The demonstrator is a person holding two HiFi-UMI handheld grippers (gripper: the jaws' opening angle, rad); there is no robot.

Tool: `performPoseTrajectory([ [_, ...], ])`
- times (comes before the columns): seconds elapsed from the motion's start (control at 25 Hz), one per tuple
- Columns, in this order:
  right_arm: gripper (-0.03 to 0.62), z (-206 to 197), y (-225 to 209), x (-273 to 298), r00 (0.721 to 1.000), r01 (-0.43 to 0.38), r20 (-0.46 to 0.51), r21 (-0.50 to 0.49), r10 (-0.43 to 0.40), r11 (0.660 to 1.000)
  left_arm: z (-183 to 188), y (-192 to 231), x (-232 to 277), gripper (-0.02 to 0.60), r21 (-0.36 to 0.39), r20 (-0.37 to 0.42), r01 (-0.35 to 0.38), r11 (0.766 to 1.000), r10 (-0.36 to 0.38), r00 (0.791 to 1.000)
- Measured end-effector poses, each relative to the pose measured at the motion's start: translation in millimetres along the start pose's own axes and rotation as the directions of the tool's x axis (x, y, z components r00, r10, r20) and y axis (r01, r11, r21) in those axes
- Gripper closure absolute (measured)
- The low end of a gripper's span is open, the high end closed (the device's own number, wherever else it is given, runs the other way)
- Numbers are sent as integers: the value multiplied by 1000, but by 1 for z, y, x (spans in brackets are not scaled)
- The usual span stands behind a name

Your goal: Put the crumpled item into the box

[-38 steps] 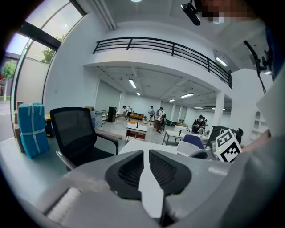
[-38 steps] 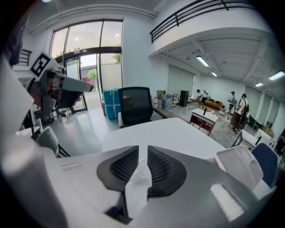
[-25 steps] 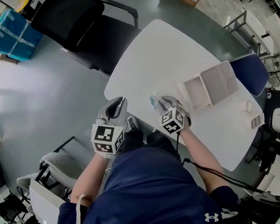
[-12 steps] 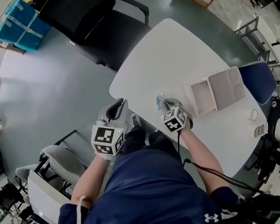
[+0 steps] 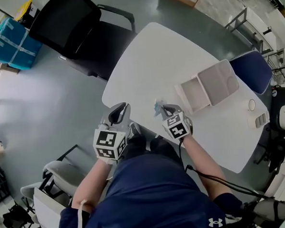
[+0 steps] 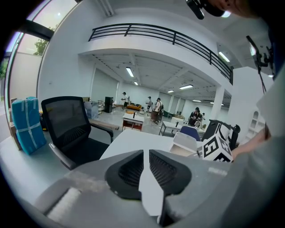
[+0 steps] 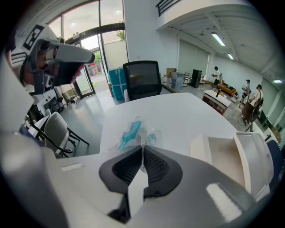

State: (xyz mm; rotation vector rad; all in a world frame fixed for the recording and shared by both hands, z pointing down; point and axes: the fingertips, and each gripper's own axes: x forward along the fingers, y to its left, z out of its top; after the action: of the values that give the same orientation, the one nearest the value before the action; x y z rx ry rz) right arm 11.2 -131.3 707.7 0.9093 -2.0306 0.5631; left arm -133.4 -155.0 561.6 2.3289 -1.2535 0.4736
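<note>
In the head view, the right gripper (image 5: 161,108) has drawn its fingers in on the wrapper (image 5: 157,106) since a second ago, so the pickup has begun; the wrapper lies on the counter (image 5: 148,57), near the open box (image 5: 194,94). The left gripper view shows the left gripper (image 6: 146,153) nearly shut and empty. In the right gripper view, the fingers (image 7: 122,167) are closing, pinching the wrapper's near edge at their tips, the rest lying just beyond.
</note>
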Motion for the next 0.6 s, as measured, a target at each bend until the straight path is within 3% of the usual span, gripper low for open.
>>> performPoseTrajectory([
  [0.6, 580, -14, -62, -108, 967, 149, 173, 201, -184, 968, 21, -89, 32, 538, 118, 9, 149, 982, -151, 988],
])
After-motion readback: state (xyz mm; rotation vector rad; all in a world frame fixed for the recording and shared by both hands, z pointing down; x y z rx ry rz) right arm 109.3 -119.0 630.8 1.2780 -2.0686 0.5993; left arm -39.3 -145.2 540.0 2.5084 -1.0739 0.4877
